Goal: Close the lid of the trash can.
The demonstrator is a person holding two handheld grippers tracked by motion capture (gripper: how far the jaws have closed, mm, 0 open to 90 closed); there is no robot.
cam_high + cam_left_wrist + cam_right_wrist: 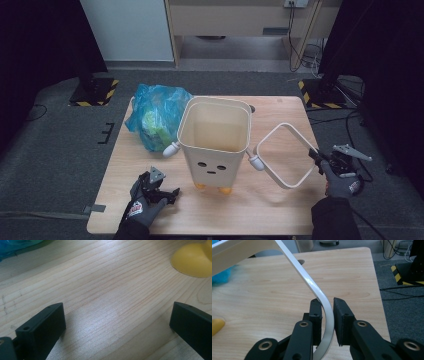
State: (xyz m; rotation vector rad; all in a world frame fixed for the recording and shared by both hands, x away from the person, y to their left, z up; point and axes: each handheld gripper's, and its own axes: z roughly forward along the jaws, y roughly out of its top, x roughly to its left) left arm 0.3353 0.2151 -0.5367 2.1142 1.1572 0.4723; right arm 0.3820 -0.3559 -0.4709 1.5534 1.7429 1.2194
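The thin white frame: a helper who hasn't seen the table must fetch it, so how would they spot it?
On the wooden table, look right of the cream bin with the face. The white frame is an open rounded-square loop leaning there, its corner clamped in the right hand-held gripper. Unlike the bin and the blue bag, it is hollow.

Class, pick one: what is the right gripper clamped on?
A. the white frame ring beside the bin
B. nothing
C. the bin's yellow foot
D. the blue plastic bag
A: the right gripper has its jaws closed on the white frame ring's curved corner.
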